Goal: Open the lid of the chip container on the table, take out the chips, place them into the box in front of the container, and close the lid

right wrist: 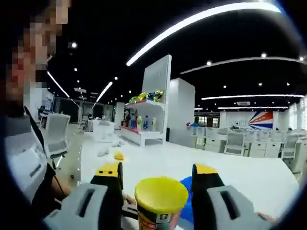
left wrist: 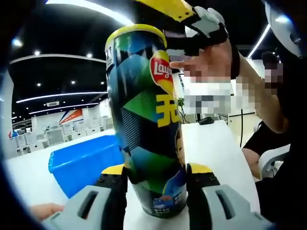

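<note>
Left claw (left wrist: 156, 179): its two black jaws with yellow tips squeeze the chip can (left wrist: 144, 120) low on its body, one jaw on each side — it grips the can.
Chip can: tall and dark, with green, blue and yellow shapes and a red logo. It stands up between the left claw's jaws, and its bottom is at the white table (left wrist: 216, 143). In the right gripper view the can (right wrist: 160, 203) is just under the right claw, seen from above.
Lid: the yellow lid (right wrist: 161, 194) sits on top of the can. In the left gripper view only its yellow edge (left wrist: 136, 29) shows at the can's top.
Right claw (right wrist: 156, 184): its jaws stand on each side of the lid with a gap on both sides — it is spread apart and holds nothing. In the left gripper view it (left wrist: 192, 21) hangs over the can's top, held by a hand (left wrist: 216, 60).
Blue box (left wrist: 84, 160): it sits on the table just left of the left claw and the can. In the right gripper view a bit of blue (right wrist: 186, 196) peeks out beside the can, next to the right jaw.
Far from the claws: a shelf with bottles (right wrist: 141, 120) and a row of white chairs (right wrist: 249, 141).
Person: a sleeve (right wrist: 26, 158) shows left of the right claw.
</note>
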A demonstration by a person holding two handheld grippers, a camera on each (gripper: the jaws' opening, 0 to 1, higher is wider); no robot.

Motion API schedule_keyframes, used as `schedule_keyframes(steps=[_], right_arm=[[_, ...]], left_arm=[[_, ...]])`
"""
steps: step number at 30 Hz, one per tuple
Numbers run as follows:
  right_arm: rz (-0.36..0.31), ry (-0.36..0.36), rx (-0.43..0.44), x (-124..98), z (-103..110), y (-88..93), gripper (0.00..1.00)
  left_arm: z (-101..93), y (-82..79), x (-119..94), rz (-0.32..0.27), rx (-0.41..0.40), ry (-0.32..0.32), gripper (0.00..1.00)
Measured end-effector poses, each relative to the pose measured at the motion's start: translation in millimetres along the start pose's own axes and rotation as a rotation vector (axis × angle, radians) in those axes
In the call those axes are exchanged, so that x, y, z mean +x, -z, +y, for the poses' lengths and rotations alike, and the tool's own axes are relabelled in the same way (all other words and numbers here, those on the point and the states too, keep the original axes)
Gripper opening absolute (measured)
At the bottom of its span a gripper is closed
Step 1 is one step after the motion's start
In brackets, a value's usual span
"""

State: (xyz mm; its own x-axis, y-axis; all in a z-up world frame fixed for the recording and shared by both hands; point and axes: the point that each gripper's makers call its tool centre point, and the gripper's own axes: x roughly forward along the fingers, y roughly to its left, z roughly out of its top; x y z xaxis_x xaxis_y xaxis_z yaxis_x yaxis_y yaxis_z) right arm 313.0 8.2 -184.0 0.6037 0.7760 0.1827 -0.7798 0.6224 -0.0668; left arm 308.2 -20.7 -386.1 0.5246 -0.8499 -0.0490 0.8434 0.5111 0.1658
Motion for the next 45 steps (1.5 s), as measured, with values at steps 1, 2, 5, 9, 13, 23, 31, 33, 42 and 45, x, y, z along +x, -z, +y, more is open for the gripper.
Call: schedule_keyframes(steps=[1, 2, 5, 9, 13, 23, 31, 33, 42, 45], right_arm=[[-0.036, 0.015, 0.006, -0.1, -3.9, -7.1, 0.43], [-0.057, 0.036, 0.031, 0.5, -8.8, -10.5, 0.28], [0.029, 0.031, 0.123, 7.9, -7.7, 8.1, 0.13], [0.132, 0.031, 0.123, 18.6, -5.4, 36.8, 0.03], [0.167, 0.056, 0.008, 22.8, -7.7, 45.2, 0.00], [0.216, -0.019, 0.060, 25.4, 0.9, 53.5, 0.00], [0.241, -0.047, 0.031, 25.9, 8.4, 61.0, 0.00], [0.229, -0.044, 0.040, 26.5, 5.7, 61.8, 0.00], [0.185, -0.049, 0.046, 27.1, 3.8, 56.1, 0.01], [0.171, -0.045, 0.044, 27.1, 3.4, 54.4, 0.01]], left_arm=[[-0.2, -0.1, 0.0, 0.000, 0.000, 0.000, 0.49], [-0.3, -0.1, 0.0, 0.000, 0.000, 0.000, 0.49], [-0.6, -0.2, 0.0, -0.001, 0.000, 0.001, 0.49], [-1.1, -0.3, 0.0, -0.001, 0.001, 0.000, 0.49], [-1.3, -0.3, 0.1, -0.001, 0.001, 0.000, 0.49], [0.3, 0.4, 0.9, 0.003, -0.006, -0.003, 0.49], [0.0, 1.6, -0.4, 0.006, -0.019, 0.007, 0.48], [-0.1, 2.4, -0.1, 0.009, -0.023, 0.008, 0.48], [-0.5, 4.0, -0.5, 0.012, -0.026, 0.008, 0.48], [0.1, 4.3, -0.3, 0.014, -0.027, 0.009, 0.48]])
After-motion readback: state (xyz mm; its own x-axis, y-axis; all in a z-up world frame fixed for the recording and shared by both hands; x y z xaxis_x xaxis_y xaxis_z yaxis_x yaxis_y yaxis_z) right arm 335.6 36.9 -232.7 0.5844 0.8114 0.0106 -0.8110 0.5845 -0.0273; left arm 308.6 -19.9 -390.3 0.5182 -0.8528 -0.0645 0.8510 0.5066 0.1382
